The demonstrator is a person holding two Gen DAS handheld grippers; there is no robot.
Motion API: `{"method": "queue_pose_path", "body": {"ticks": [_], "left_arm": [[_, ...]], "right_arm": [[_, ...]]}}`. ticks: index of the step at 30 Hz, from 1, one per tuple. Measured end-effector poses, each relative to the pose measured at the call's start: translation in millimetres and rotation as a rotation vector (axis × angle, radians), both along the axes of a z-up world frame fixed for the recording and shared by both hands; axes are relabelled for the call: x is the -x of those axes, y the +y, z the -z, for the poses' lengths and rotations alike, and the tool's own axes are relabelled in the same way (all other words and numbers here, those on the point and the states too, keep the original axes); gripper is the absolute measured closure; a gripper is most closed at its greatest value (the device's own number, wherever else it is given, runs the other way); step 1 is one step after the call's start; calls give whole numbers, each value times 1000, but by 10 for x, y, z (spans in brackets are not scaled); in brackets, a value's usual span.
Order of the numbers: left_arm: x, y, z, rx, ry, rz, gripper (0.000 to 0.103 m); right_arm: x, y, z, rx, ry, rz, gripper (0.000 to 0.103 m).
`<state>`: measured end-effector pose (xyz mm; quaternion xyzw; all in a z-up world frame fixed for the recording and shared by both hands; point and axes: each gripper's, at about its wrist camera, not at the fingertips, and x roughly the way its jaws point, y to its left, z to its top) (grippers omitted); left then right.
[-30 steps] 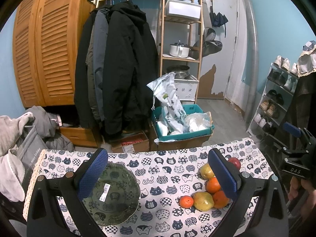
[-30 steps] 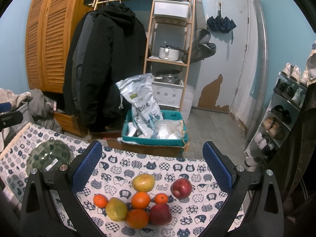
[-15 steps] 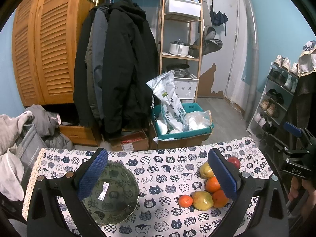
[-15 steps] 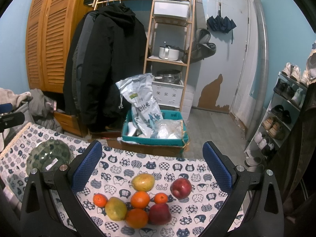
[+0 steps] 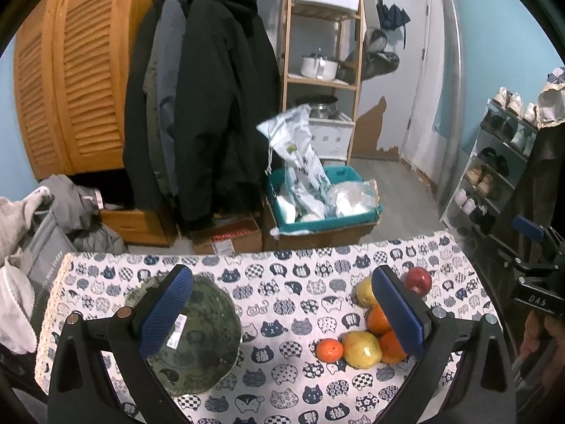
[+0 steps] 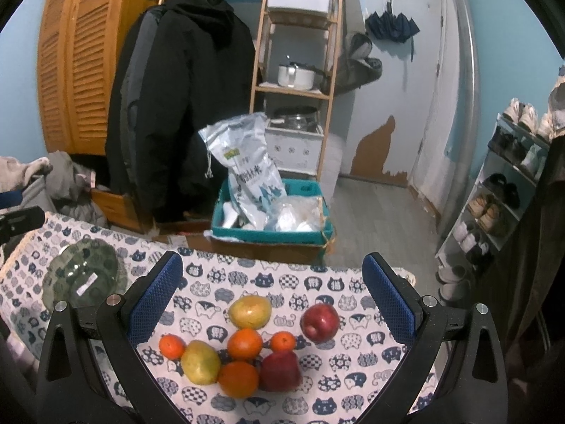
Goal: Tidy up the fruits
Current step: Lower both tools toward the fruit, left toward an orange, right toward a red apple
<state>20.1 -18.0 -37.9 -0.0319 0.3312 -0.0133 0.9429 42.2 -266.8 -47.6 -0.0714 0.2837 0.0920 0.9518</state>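
Note:
Several fruits lie clustered on the cat-print tablecloth (image 6: 317, 399): two red apples (image 6: 319, 321), two yellow-green mangoes (image 6: 249, 312), oranges (image 6: 244, 343) and small tangerines (image 6: 172, 346). My right gripper (image 6: 272, 293) hovers open above this cluster with nothing between its blue pads. In the left wrist view the same fruits (image 5: 362, 349) sit at the right, partly behind a finger. A dark green glass plate (image 5: 197, 335) with a white sticker lies at the left; my left gripper (image 5: 282, 304) stands open over the cloth between plate and fruit. The plate (image 6: 83, 277) is empty.
The table's far edge drops to the floor, where a teal crate (image 5: 325, 212) with bags stands on a cardboard box. Coats hang behind, a wooden shelf (image 6: 296, 70) holds pots, a shoe rack (image 5: 494, 176) is at the right. Grey clothes pile at the left (image 5: 31, 233).
Both views shift only slightly; the left view has dipped a little toward the table. The fruits and the plate have not moved, and both grippers stay open.

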Motion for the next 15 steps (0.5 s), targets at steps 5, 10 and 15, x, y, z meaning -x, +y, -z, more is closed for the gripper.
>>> {"method": "queue_pose_path", "body": {"ticks": [5, 10, 15], "left_arm": [[-127, -27, 143, -14, 58, 8, 1], [-244, -92, 323, -34, 122, 25, 1], [-332, -183, 523, -33, 183, 52, 1]], "right_arm": [[-89, -81, 62, 10, 57, 9, 3], [-163, -150, 251, 29, 131, 21, 3], [-237, -223, 478, 11, 220, 27, 3]]}}
